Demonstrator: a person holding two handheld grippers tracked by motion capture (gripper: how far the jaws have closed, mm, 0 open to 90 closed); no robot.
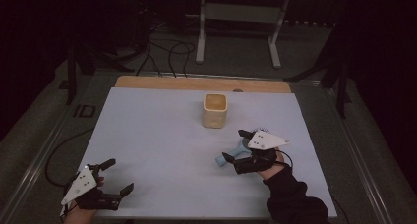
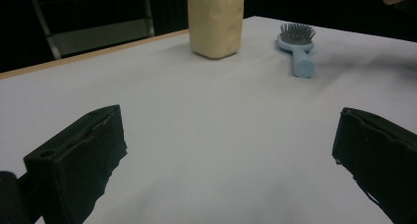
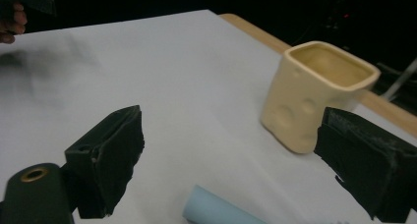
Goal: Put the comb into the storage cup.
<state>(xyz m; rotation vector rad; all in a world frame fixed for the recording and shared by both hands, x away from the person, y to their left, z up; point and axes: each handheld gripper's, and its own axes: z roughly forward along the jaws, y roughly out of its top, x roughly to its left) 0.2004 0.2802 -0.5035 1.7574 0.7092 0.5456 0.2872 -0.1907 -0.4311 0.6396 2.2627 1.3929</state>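
A light blue hairbrush (image 1: 238, 150) lies on the white table cover (image 1: 162, 135), right of centre, its handle end pointing left and towards me. My right gripper (image 1: 236, 146) is open and hovers over the handle (image 3: 216, 213), one jaw on each side, not touching it. A cream square cup (image 1: 215, 110) stands upright just beyond; it is close ahead in the right gripper view (image 3: 314, 94). My left gripper (image 1: 118, 176) is open near the front left corner with nothing between its jaws. Its view looks across at the cup (image 2: 216, 22) and brush (image 2: 297, 44).
The table's wooden far edge (image 1: 196, 83) shows beyond the cover. Behind the table, a grey metal stand (image 1: 241, 17) and cables (image 1: 167, 52) are on the floor. Bare cover lies between the two grippers.
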